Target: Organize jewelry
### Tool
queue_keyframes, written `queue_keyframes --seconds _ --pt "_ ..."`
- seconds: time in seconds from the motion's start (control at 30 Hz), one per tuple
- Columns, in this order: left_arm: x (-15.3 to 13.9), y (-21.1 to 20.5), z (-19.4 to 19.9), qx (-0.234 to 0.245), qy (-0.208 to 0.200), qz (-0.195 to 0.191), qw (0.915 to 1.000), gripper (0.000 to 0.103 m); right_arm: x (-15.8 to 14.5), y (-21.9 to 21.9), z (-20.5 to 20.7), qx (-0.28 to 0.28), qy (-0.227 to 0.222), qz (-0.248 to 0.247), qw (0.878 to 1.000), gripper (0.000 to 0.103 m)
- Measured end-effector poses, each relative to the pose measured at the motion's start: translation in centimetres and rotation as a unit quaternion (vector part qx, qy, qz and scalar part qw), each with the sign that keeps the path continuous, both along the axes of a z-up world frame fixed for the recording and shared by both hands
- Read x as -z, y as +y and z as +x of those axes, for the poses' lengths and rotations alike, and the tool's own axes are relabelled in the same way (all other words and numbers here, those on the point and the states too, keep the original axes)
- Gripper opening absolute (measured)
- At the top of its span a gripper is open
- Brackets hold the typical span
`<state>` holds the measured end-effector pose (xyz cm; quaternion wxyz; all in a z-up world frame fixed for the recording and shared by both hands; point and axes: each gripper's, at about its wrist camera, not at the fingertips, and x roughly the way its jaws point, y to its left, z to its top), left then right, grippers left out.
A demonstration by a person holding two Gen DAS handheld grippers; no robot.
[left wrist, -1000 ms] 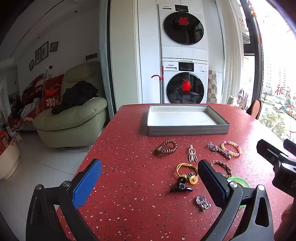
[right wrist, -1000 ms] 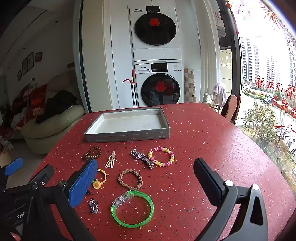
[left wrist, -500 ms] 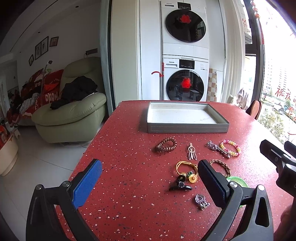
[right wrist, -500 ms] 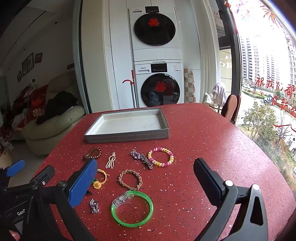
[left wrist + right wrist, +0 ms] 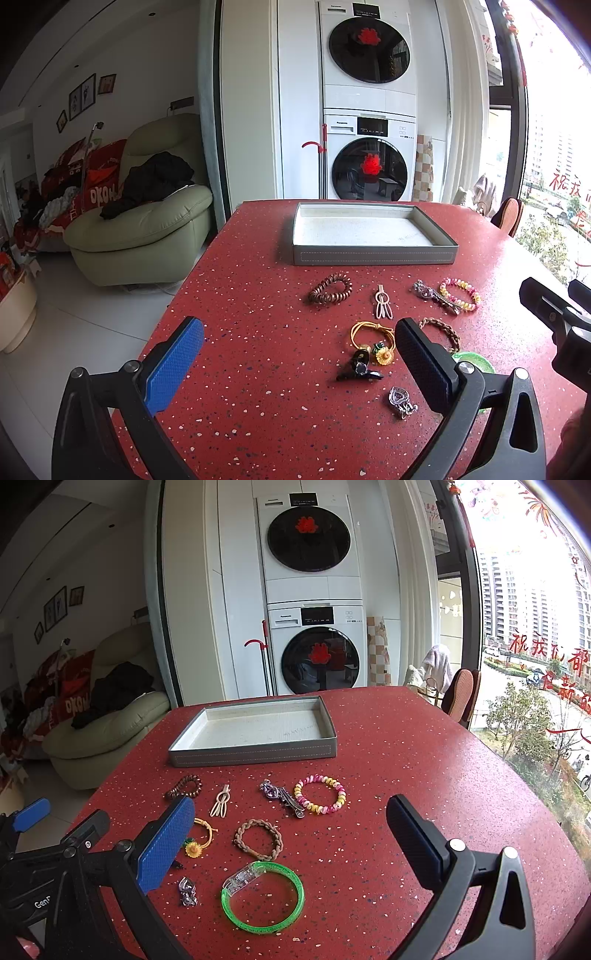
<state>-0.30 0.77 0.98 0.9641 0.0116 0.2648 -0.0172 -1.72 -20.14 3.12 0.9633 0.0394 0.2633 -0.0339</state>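
Several jewelry pieces lie on the red table in front of an empty grey tray (image 5: 373,253) (image 5: 255,753): a brown coil bracelet (image 5: 330,288) (image 5: 183,787), a beige hair clip (image 5: 381,306) (image 5: 221,800), a silver clip (image 5: 282,796), a pink-yellow bead bracelet (image 5: 320,794) (image 5: 460,293), a braided brown bracelet (image 5: 258,839), a yellow sunflower tie (image 5: 373,338), a green bangle (image 5: 263,897), a black clip (image 5: 358,367) and a silver charm (image 5: 400,400) (image 5: 187,890). My left gripper (image 5: 295,365) is open and empty above the near table. My right gripper (image 5: 291,845) is open and empty above the bangle.
The table (image 5: 424,775) ends at the left above a white floor (image 5: 74,332). A green armchair (image 5: 140,229) stands left, stacked washers (image 5: 314,609) behind, a chair (image 5: 460,696) and window at the right.
My left gripper has drifted slightly, so the tray and jewelry sit a little lower and nearer in its view. The right gripper has barely moved. Nothing was picked up.
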Motion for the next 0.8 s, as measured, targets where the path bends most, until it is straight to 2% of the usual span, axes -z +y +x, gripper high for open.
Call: queue_keyframes --seconds 0.8 --pt "0.34 -0.14 0.11 -0.002 0.005 0.002 1.0000 0.103 0.13 0.15 -0.03 -0.002 0.002 0.000 1.000 0.103"
